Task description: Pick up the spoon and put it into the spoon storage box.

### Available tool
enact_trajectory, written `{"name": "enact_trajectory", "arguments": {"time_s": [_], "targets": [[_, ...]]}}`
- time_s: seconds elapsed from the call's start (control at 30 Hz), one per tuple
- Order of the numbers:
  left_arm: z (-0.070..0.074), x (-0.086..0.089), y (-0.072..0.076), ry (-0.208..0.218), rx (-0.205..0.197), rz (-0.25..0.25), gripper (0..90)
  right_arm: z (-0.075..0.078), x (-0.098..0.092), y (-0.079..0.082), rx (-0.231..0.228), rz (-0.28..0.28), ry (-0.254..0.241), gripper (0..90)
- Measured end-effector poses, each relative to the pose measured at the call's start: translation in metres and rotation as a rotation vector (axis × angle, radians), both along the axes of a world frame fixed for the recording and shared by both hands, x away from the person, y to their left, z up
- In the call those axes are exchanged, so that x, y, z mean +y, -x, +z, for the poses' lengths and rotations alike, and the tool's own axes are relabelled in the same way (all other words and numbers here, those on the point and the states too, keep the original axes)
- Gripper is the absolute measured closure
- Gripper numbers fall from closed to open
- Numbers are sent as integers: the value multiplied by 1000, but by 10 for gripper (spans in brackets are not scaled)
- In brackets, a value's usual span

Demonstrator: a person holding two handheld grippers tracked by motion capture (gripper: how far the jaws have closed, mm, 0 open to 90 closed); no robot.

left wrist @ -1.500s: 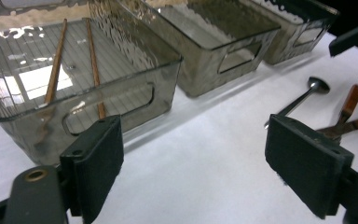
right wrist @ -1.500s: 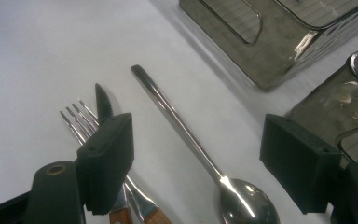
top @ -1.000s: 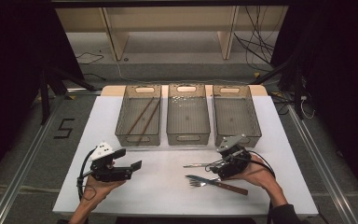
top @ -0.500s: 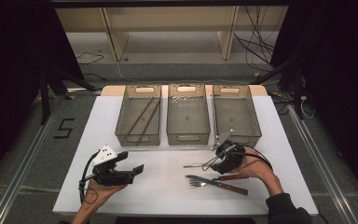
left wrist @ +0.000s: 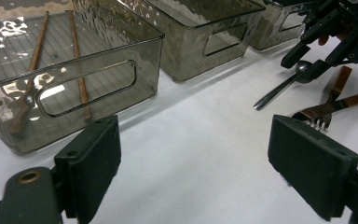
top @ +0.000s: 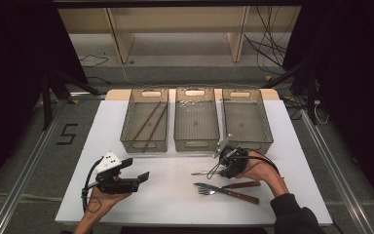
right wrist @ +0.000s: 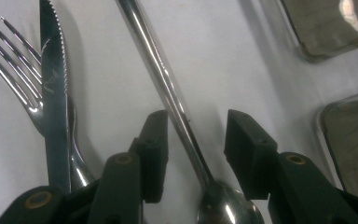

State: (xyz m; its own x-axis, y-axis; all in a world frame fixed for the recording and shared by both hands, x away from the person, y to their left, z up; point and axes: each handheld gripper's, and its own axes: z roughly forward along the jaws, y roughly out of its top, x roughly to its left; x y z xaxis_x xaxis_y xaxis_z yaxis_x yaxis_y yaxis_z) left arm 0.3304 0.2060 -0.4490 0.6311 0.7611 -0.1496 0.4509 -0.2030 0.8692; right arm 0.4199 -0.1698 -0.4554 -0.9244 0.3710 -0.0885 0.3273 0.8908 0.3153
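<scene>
right gripper (right wrist: pixel 193 140): jaws closing, astride spoon (right wrist: pixel 168 93) handle, not yet clamped
left gripper (left wrist: pixel 200 154): jaws apart, near table's (top: pixel 175 204) front edge

three grey bins (top: pixel 196 122), chopsticks (top: pixel 148 122), knife (top: pixel 226 191), fork (top: pixel 209 191)

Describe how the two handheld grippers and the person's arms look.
Both grippers, the left gripper and the right gripper, are black, each with two blocky, flat-faced jaws. The left carries a grey three-cornered plate on top, and a black cable trails from each. The right arm wears a dark sleeve.
</scene>
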Motion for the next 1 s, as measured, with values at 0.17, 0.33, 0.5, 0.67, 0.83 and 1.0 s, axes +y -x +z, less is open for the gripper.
{"name": "enact_trajectory", "arguments": {"time_s": [0.17, 0.33, 0.5, 0.67, 0.83, 1.0], "targets": [[0, 0, 0, 0, -2, -1, 166, -2, 3, -2, 16, 20, 23, 656], [0, 0, 0, -2, -3, 0, 166, -2, 5, -3, 44, 33, 45, 696], [0, 0, 1, -2, -4, 3, 166, -1, 7, -5, 71, 32, 59, 734], [0, 0, 1, 1, -3, 3, 166, 0, 11, -7, 88, 31, 86, 756], [0, 0, 1, -5, -4, 1, 166, 0, 16, -7, 100, 45, 119, 789], [0, 0, 1, -10, -4, -1, 167, 0, 18, -7, 101, 64, 133, 822]]}}
